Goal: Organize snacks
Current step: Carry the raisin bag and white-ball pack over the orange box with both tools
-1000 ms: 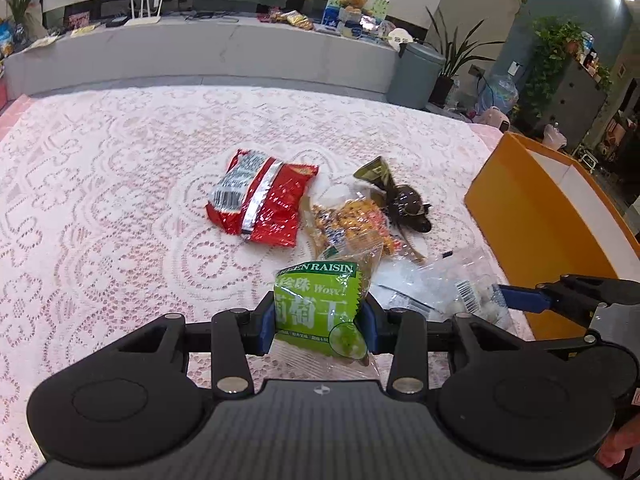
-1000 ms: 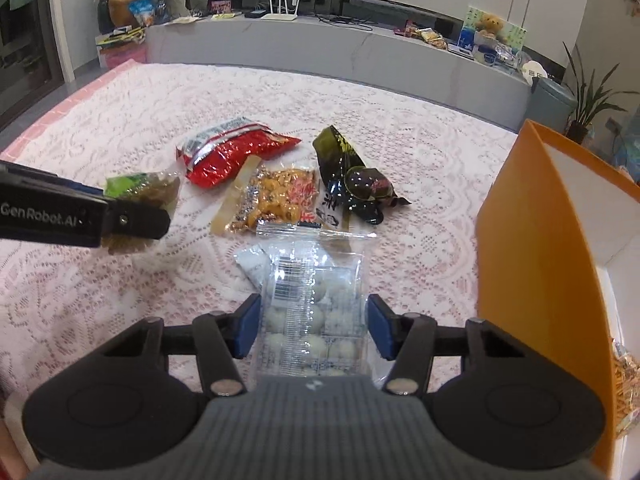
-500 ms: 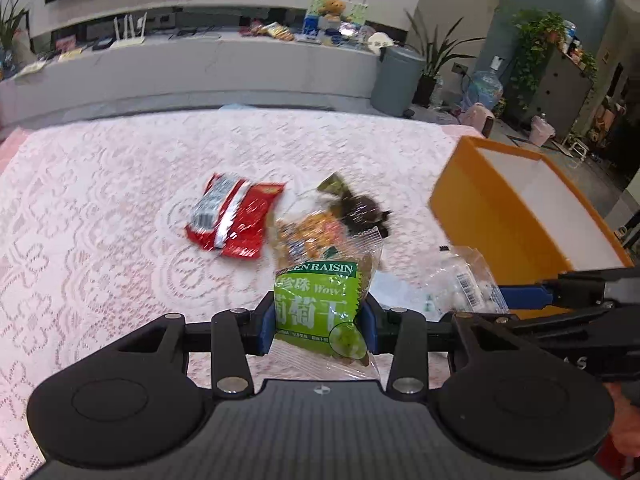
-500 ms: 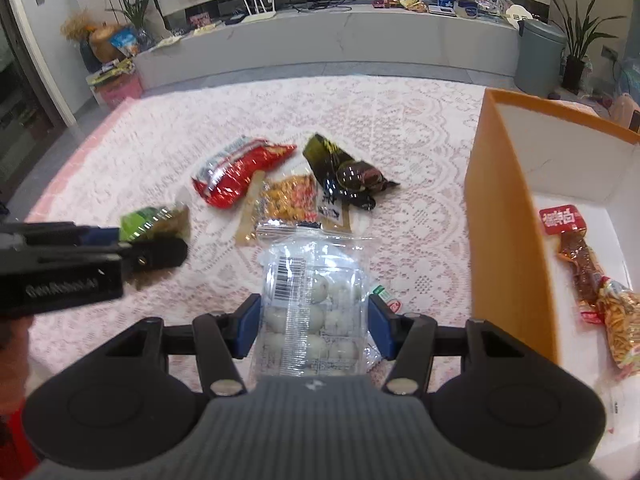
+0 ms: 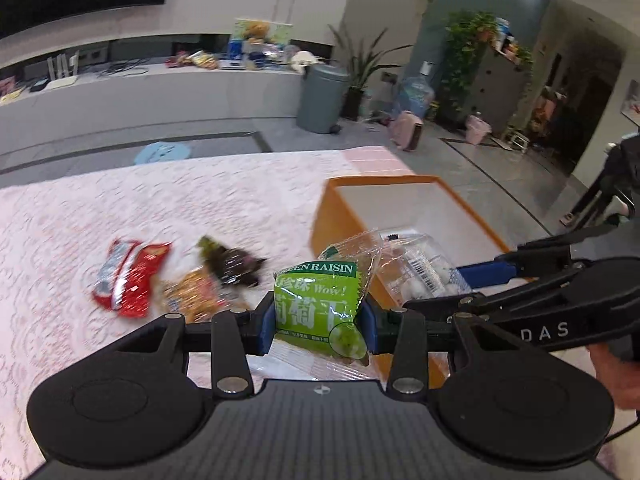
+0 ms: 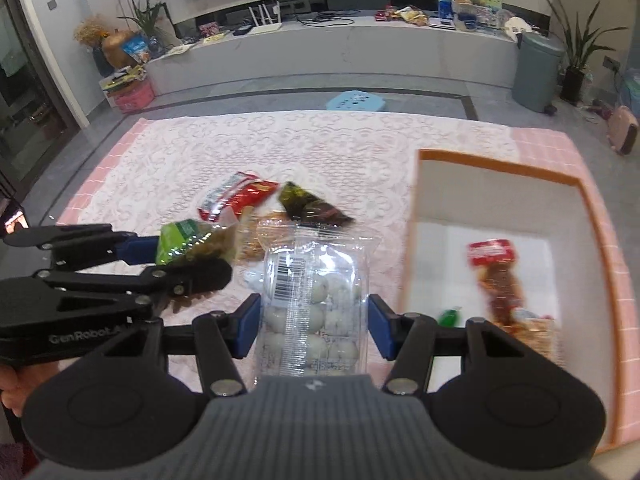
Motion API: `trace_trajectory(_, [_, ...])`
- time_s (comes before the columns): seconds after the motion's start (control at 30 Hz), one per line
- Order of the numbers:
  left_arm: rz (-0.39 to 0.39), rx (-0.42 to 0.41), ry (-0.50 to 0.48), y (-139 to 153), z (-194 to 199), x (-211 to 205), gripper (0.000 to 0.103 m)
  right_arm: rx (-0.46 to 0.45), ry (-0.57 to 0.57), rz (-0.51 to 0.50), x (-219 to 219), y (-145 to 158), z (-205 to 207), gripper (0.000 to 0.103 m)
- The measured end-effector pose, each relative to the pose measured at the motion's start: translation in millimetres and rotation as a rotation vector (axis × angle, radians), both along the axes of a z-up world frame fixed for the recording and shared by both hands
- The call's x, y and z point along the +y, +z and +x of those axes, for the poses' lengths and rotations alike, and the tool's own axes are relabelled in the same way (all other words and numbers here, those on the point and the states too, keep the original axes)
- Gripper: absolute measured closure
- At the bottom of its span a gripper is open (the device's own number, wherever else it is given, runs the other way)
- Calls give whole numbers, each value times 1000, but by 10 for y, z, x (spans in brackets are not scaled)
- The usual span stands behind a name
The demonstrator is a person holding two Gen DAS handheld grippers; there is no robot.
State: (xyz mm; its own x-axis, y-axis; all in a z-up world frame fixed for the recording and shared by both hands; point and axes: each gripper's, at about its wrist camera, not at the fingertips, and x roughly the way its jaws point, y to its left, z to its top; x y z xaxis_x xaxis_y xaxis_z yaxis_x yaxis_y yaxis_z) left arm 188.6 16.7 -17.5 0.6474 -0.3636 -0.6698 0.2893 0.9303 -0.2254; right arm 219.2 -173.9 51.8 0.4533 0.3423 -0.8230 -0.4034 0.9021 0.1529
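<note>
Left tool (image 5: 320, 326): blue pads clamped on a green raisin packet (image 5: 320, 304), held clear of the table (image 5: 72, 216), lower centre of the left view. Right tool (image 6: 312, 326): pads closed against a clear pack of white round sweets (image 6: 312, 304), which stands between them at lower centre of the right view.

Step in hand, as judged: carrying both packets to the orange box (image 6: 416, 216). To do it well, each packet should clear the near orange wall before release, and the drops should go one after the other, since the two tools sit just beside each other.

Edges and room: the box interior is mostly bare white; a red-labelled snack (image 6: 500, 276) lies at its right. A red packet (image 5: 128, 276), a dark packet (image 5: 232, 260) and an orange packet (image 5: 196, 296) lie on the lace at left, well off the likely path.
</note>
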Motion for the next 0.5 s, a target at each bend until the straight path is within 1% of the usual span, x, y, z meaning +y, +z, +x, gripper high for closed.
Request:
trace_trajectory(0.13, [32, -8, -35, 11, 103, -281, 56, -21, -18, -76, -279, 91, 17, 48])
trace_trajectory(0.23, [48, -11, -70, 13, 190, -507, 56, -10, -38, -117, -503, 91, 59, 48])
trace_trajectory(0.37, [81, -25, -126, -16, 295, -798, 56, 8, -36, -162, -723, 5, 131, 48])
trace_trajectory(0.5, [85, -36, -149, -34, 429, -1042, 56, 5, -47, -201, -906, -107, 209, 48])
